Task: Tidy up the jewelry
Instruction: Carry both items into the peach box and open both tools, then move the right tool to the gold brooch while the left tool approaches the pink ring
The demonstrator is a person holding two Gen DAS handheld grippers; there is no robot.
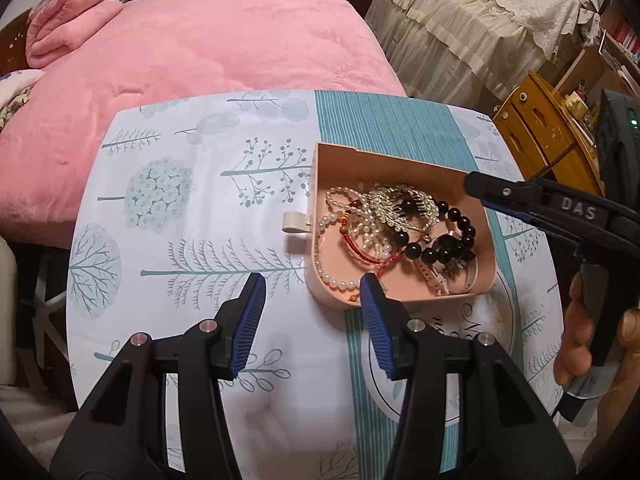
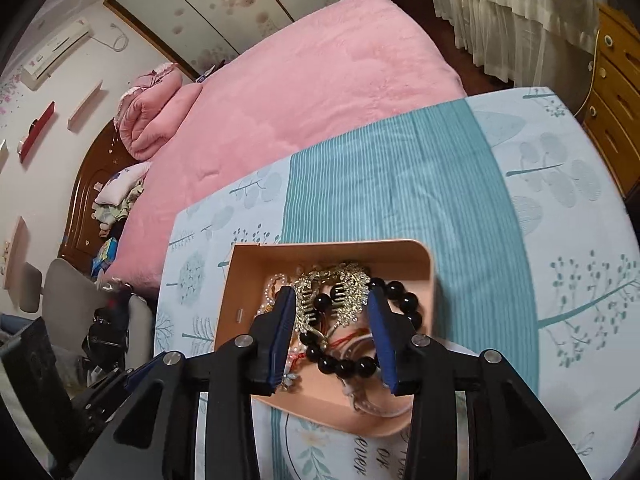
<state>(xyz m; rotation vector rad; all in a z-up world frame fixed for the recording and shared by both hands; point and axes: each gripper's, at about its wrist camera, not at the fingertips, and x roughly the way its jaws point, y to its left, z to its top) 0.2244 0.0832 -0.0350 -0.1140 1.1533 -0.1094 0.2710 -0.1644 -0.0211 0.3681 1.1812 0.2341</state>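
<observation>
A pink open box (image 1: 472, 184) (image 2: 424, 256) sits on the table and holds tangled jewelry: a black bead bracelet (image 1: 448, 236) (image 2: 348, 364), a gold comb ornament (image 1: 404, 204) (image 2: 348, 284), pearl strands (image 1: 340, 280), a red cord bracelet (image 1: 360, 248) and a pink watch strap (image 1: 432, 276). My left gripper (image 1: 312, 292) is open and empty, above the table at the box's near left corner. My right gripper (image 2: 332, 308) is open over the box, its fingers either side of the comb and black beads; it shows from the side in the left wrist view (image 1: 480, 188).
The table wears a white and teal tree-print cloth (image 1: 192, 208) (image 2: 520, 200). A small white clip (image 1: 296, 222) lies left of the box. A pink bed (image 1: 192, 52) lies behind the table; a wooden drawer unit (image 1: 548, 128) stands at the right.
</observation>
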